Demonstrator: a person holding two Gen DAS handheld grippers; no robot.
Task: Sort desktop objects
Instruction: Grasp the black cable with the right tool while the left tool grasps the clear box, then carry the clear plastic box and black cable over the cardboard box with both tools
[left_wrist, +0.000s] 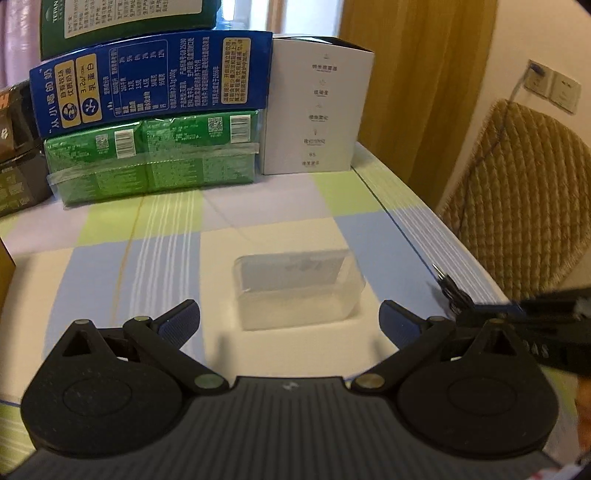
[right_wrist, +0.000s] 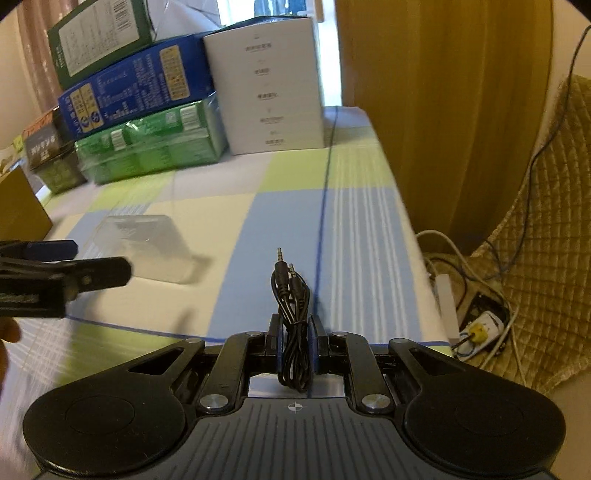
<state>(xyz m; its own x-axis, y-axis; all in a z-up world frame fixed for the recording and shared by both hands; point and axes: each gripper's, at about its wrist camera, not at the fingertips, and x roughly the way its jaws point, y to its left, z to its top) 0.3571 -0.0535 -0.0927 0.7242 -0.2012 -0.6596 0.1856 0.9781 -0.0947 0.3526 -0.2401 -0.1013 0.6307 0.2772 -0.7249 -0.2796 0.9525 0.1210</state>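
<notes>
1. Two items matter: coiled audio cable (right_wrist: 291, 295), pinched at mid-bundle by right gripper (right_wrist: 295, 334), raised over checked tablecloth (right_wrist: 351, 221); clear plastic box (left_wrist: 297, 288), resting on that cloth just ahead of left gripper (left_wrist: 290, 321), fingers spread wide, holding nothing.
2. Cable: likely light, limp, prone to uncoiling; best held across whole bundle, plugs free.
3. Box: probably light, thin-walled, slick; best squeezed gently across short sides.
</notes>
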